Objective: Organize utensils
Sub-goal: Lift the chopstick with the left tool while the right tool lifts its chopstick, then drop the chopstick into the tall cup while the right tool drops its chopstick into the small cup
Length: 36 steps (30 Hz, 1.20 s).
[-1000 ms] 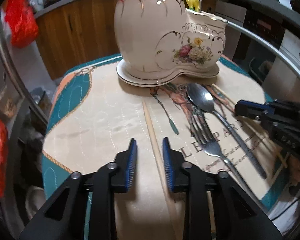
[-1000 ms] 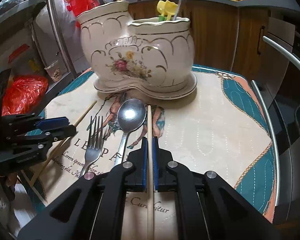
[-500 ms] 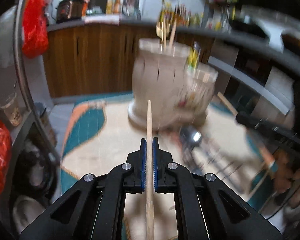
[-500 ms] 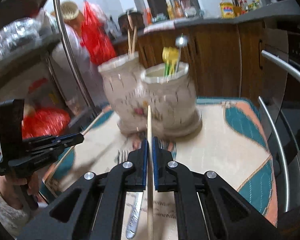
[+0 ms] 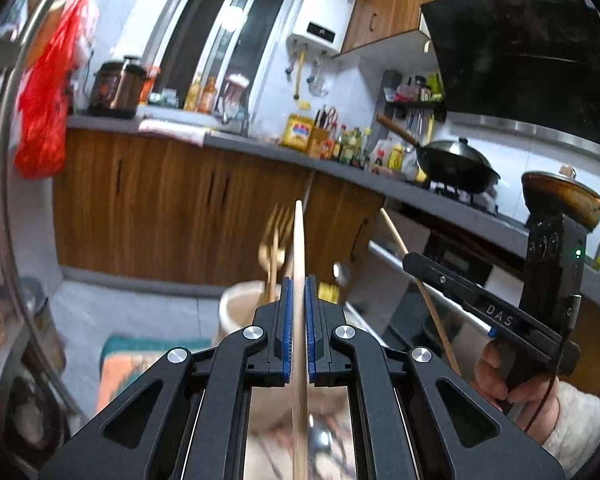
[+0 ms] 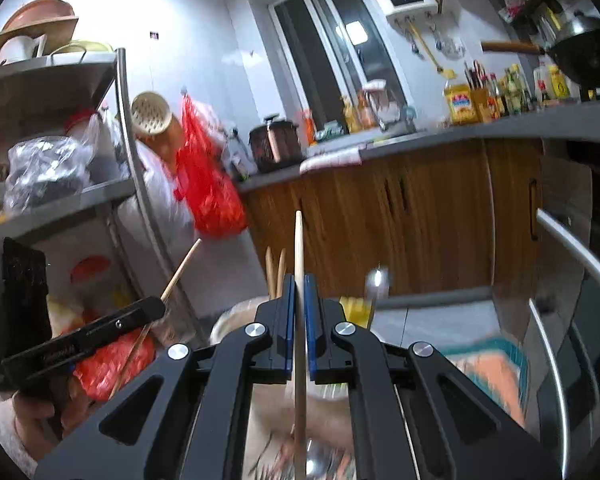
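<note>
My left tongs (image 5: 298,320) and right tongs (image 6: 298,320) each grip one thin wooden chopstick (image 5: 299,264) (image 6: 299,256) above the cream ceramic holder (image 5: 240,308). I think a tilted stick may miss the mouth, or slip.

Two wooden chopsticks, lifted clear of the tabletop.
Left chopstick (image 5: 299,264) and right chopstick (image 6: 299,264): each clamped upright between closed jaws, tip up.

Both tongs have lifted their chopsticks (image 5: 299,248) (image 6: 299,248) high off the table.
</note>
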Available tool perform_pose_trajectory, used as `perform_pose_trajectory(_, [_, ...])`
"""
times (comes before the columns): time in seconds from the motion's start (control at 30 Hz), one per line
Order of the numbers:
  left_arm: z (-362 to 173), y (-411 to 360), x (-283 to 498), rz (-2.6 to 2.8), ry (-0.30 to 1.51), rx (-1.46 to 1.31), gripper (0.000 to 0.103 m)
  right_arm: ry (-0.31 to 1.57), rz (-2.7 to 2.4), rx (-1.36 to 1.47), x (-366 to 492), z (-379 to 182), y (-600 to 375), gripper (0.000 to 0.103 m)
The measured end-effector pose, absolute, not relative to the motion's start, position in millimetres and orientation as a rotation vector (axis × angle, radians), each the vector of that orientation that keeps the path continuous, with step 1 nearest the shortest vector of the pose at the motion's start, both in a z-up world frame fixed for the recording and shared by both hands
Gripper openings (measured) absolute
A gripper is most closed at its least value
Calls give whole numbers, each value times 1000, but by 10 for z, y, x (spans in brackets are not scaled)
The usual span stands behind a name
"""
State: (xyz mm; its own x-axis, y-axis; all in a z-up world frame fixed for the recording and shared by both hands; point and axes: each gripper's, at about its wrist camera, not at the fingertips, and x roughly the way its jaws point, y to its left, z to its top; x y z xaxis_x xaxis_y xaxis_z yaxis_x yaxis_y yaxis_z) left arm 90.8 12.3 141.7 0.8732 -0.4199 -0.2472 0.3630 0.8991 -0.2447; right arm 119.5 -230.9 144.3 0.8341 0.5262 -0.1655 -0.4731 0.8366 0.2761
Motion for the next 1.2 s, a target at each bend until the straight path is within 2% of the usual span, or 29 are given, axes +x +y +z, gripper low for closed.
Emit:
perform_pose_trajectory(0.37, [1638, -67, 1663, -351, 164, -204, 6, 179, 553, 306, 1860, 1418, -2181, 5])
perform_pose_trajectory(0.63, [1517, -90, 2005, -314, 191, -182, 6, 198, 542, 319, 2079, 1212, -2170, 5])
perform_pose_trajectory(1.2, [1251, 10, 1950, -291, 143, -179, 7, 146, 536, 358, 2102, 1125, -2239, 5])
